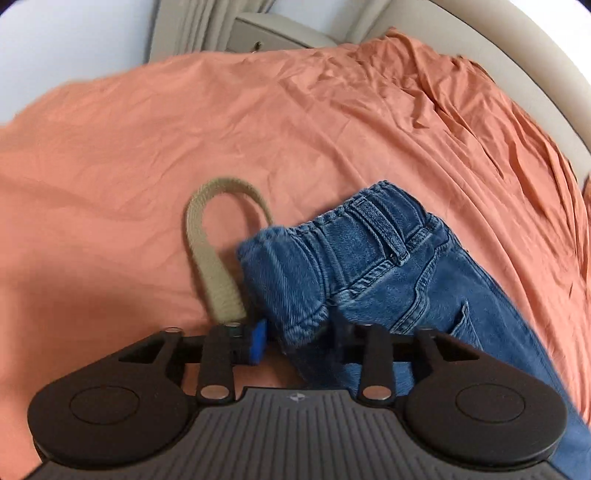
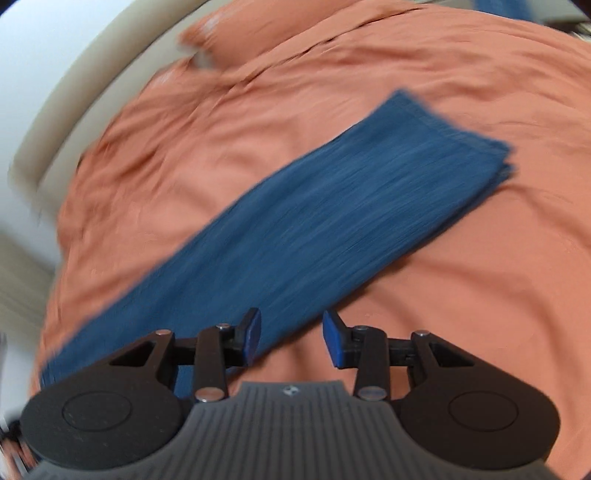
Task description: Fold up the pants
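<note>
Blue denim pants [image 1: 373, 254] lie on an orange bed sheet [image 1: 221, 122]. In the left wrist view the waistband end is bunched and lifted, with a beige belt loop [image 1: 207, 236] curling out of it. My left gripper [image 1: 295, 339] is shut on the waistband fabric; its right finger is hidden by the denim. In the right wrist view the stacked pant legs [image 2: 332, 206] stretch flat from lower left to the hems at upper right. My right gripper [image 2: 291, 338] is open and empty, just above the near edge of the legs.
The orange sheet [image 2: 461, 295] covers the bed and is wrinkled toward the beige headboard [image 1: 517, 66]. An orange pillow [image 2: 258, 29] lies at the far end. A beige bedside cabinet [image 1: 273, 33] stands beyond the bed.
</note>
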Demonstrator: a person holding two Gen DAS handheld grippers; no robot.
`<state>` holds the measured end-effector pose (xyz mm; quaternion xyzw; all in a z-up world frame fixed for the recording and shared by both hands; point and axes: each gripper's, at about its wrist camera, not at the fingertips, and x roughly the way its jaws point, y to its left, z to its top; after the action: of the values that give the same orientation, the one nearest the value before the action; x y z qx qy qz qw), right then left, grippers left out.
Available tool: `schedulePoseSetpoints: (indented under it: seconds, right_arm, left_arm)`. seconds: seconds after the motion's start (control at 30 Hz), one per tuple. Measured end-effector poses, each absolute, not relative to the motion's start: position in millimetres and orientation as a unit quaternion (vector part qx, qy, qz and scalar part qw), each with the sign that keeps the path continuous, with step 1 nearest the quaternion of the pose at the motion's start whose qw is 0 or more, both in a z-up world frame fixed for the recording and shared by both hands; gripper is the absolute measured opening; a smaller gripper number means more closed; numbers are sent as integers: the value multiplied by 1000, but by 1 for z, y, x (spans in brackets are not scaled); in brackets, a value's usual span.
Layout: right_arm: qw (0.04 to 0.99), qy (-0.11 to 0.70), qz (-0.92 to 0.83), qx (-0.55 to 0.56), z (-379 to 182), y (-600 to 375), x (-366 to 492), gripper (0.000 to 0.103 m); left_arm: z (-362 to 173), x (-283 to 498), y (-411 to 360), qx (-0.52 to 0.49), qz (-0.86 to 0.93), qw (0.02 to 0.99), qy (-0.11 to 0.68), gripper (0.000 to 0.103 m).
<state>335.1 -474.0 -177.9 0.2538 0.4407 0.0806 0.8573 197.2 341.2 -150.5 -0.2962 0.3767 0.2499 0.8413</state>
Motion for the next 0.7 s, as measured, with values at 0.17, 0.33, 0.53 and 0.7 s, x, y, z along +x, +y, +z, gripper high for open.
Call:
schedulePoseSetpoints:
  seconds: [0.17,0.33,0.53,0.7]
  right_arm:
    - [853,466,167,167,-180,-388,317,35]
    - [847,448,279,65,-180,-279,283,36]
    - [823,416,381,-61,-196,-154,239,44]
    - [842,345,381,-163,-212,-89,204,44]
  left_arm:
    - [-117,177,321,-202,243,870,378,61]
    - [-95,174,277,-86,162,904,387,53]
    - [-113,193,217,31,74,910,407,46]
    - [-134,209,209,35,61,911,407,42]
